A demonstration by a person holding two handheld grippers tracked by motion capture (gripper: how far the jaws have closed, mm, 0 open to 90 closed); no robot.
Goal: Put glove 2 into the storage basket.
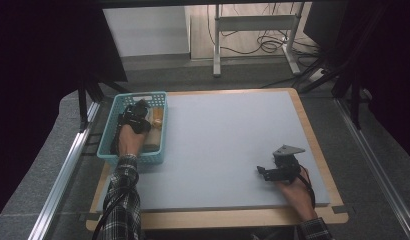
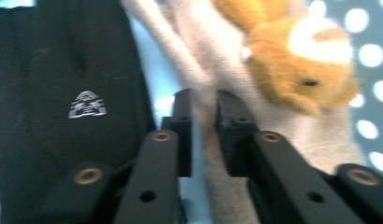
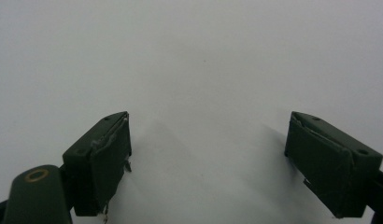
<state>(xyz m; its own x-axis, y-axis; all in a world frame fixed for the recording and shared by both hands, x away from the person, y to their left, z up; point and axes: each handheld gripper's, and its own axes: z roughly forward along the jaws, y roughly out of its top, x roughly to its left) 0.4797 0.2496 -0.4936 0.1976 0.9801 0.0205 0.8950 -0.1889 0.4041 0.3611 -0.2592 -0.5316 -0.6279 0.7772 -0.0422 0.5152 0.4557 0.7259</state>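
On grey tabletop [image 1: 223, 145], wood-edged, grey floor and cables beyond | teal basket [image 1: 107, 150] at left edge | left gripper [image 2: 203, 121] inside basket, jaws clenched on plush toy [image 2: 283, 70] | right gripper [image 3: 208, 158] low over bare tabletop, jaws apart

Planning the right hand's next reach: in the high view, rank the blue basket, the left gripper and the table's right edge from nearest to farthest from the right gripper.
1. Table's right edge, just right of the right gripper.
2. Blue basket, far left.
3. Left gripper, inside the basket, slightly farther.
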